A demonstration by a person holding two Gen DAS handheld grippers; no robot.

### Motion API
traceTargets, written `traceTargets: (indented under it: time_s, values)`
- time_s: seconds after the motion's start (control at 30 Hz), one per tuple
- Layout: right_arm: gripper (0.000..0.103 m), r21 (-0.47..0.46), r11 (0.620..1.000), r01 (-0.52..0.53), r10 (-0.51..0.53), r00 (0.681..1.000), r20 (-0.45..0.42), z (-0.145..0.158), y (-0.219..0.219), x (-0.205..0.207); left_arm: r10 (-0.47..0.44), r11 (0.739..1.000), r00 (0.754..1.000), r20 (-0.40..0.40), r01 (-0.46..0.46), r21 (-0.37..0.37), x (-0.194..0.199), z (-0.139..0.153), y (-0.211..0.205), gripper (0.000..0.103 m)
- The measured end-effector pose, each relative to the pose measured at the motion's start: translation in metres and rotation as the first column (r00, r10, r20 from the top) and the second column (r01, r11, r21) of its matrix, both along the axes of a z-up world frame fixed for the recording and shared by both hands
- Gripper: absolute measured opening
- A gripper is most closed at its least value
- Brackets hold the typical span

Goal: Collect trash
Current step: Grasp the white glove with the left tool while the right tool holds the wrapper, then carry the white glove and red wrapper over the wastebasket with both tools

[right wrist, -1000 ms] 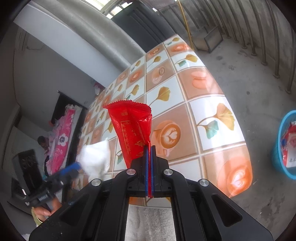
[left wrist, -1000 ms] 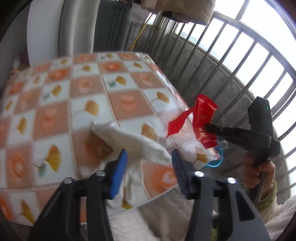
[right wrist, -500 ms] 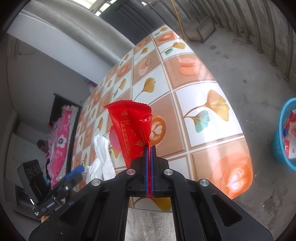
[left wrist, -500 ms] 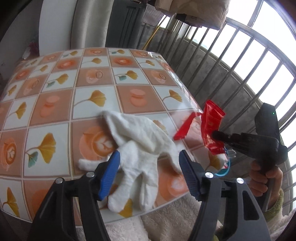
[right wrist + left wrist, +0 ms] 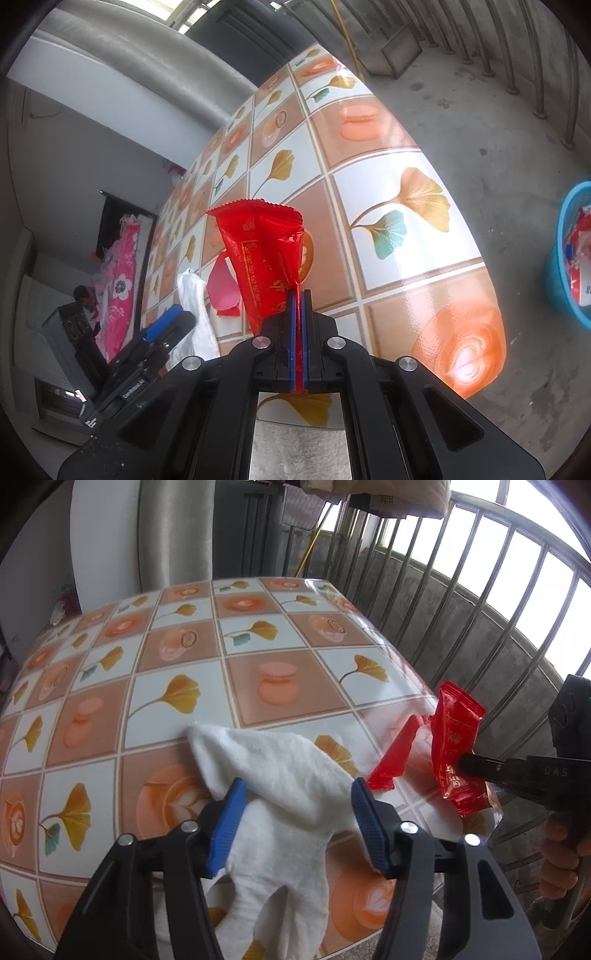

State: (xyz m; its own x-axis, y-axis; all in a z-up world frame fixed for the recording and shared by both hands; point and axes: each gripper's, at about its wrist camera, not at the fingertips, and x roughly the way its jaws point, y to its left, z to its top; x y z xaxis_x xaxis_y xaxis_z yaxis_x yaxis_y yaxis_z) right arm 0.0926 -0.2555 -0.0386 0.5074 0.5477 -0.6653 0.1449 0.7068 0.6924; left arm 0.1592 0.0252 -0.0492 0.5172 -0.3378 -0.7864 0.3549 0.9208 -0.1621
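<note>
The left gripper, lowered and closing but still apart, now straddles the white glove at table centre, ready to grab, while the right gripper clamps a red wrapper at three o'clock.

A red wrapper is being pinched upright by the fully closed right gripper above the tiled table. A blue basin holding trash is being seen on the floor at right.
</note>
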Motion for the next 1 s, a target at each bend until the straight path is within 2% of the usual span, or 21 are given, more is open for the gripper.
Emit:
traceTargets:
  time_s: [0.3, 0.43, 0.7, 1.0]
  values:
    - [0.001, 0.007, 1.0, 0.003, -0.003, 1.0, -0.005, -0.004, 0.0, 0.002, 0.045, 0.999, 0.999, 0.003, -0.045, 0.007, 0.003, -0.009, 0.007, 0.024]
    - [0.001, 0.008, 1.0, 0.003, -0.003, 1.0, -0.005, -0.004, -0.001, 0.002, 0.072, 0.996, 0.997, -0.016, -0.073, -0.043, 0.005, -0.009, 0.014, 0.012]
    - [0.001, 0.022, 1.0, 0.001, -0.001, 1.0, 0.001, -0.003, -0.001, 0.003, 0.074, 0.993, 0.997, -0.004, -0.074, -0.09, 0.001, -0.001, 0.019, 0.006]
    - [0.001, 0.05, 0.999, -0.014, 0.013, 1.0, 0.024, 0.0, 0.005, 0.005, 0.075, 0.993, 0.996, 0.041, -0.071, -0.09, -0.006, 0.012, 0.019, 0.006]
